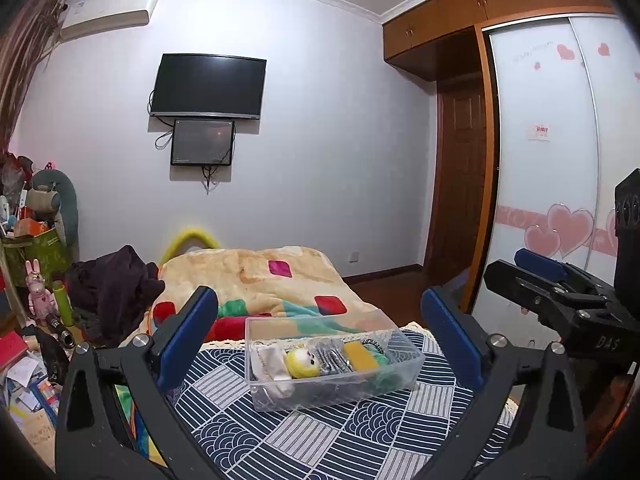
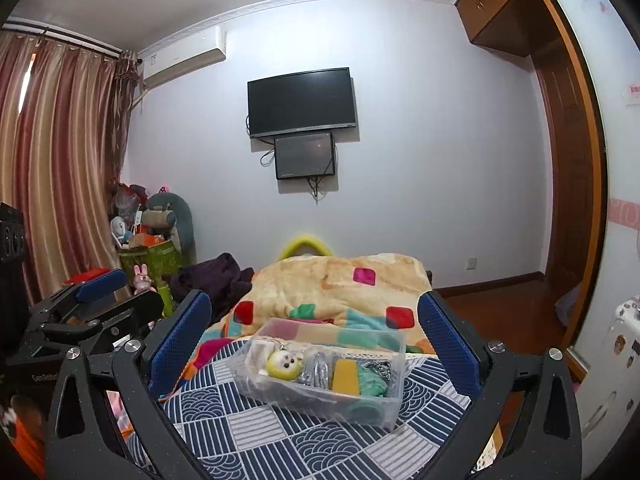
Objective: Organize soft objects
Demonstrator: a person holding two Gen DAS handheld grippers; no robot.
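A clear plastic bin (image 1: 336,390) stands on a blue-and-white patterned cloth (image 1: 312,436), also seen in the right wrist view (image 2: 320,394). Inside lie a yellow round plush face (image 1: 302,362) (image 2: 283,365), a white soft item (image 1: 266,360), grey knit pieces (image 1: 332,356), a yellow pad (image 1: 360,356) (image 2: 346,376) and green fabric (image 2: 372,380). My left gripper (image 1: 320,328) is open and empty, held above and before the bin. My right gripper (image 2: 316,326) is open and empty in the same stance; it shows in the left wrist view (image 1: 560,292).
A fleece blanket with coloured squares (image 1: 256,280) is heaped behind the bin. Dark clothes (image 1: 116,284) lie at its left. Toys and bags (image 1: 36,240) crowd the left corner. A wardrobe (image 1: 552,160) and wooden door (image 1: 460,184) stand right.
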